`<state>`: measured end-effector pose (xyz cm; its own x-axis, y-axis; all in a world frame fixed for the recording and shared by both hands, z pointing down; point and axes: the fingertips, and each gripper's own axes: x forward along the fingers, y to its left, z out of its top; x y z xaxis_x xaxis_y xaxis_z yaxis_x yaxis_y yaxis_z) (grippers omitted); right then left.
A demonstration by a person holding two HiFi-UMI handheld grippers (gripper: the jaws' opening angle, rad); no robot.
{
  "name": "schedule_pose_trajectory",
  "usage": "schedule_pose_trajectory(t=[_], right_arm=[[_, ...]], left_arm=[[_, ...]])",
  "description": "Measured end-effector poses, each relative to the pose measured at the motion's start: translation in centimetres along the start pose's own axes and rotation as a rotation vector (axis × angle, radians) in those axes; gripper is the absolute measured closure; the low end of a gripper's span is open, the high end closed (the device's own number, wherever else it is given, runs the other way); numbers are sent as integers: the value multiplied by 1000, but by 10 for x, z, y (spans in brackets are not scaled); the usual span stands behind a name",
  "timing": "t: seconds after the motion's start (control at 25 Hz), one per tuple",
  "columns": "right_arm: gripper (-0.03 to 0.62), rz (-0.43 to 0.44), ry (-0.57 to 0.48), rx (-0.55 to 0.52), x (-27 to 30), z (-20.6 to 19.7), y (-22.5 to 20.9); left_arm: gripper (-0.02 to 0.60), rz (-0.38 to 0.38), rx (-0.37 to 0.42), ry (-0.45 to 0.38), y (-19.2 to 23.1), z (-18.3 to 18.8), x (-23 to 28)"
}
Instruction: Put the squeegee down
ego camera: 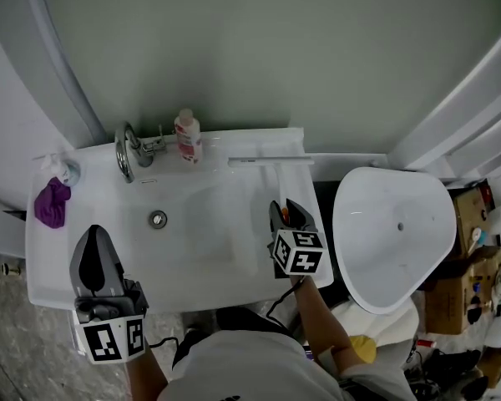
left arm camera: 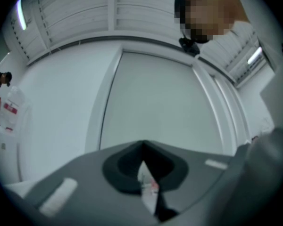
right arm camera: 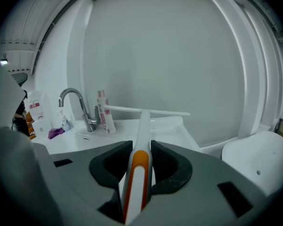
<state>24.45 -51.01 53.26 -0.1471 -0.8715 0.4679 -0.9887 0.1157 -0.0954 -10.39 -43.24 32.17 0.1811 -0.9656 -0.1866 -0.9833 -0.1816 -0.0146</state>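
Jaws of my right gripper press on the squeegee from both sides, gripping its white handle with the orange stripe. The handle runs straight away from me to the long white blade, which lies crosswise over the back ledge of the sink, right of the bottle and the tap. I cannot tell whether the blade touches the ledge or hangs just above it. From the head view, my right gripper sits over the sink's right edge, near the white toilet.

My left gripper has its jaws brought together at the tips, with nothing held between them. It points up at a pale wall panel. From the head view, my left gripper is at the sink's front left corner, with a purple cloth lying on the rim just beyond it.
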Motion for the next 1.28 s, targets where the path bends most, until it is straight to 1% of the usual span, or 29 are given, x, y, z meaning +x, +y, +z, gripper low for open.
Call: schedule_pose_trajectory(t=[0.28,0.6,0.84,1.12,1.28], right_arm=[[472,-14,78,-11,37,-14,-15],[473,-1,140,-16,73,-26,-23],[473,4,183,-14,93,-35,-23],[471,-13,223,-23,110,-43,-22],[471,-19,236,-28,118,-46,-19]], left_arm=[[575,26,16,26,-2,-9,12],[575,55,30,56,-3,-20,21],[575,81,45,78,-1,-26,20],[575,122,65,98,5,-26,12],[574,132,66,105,7,-29,10]])
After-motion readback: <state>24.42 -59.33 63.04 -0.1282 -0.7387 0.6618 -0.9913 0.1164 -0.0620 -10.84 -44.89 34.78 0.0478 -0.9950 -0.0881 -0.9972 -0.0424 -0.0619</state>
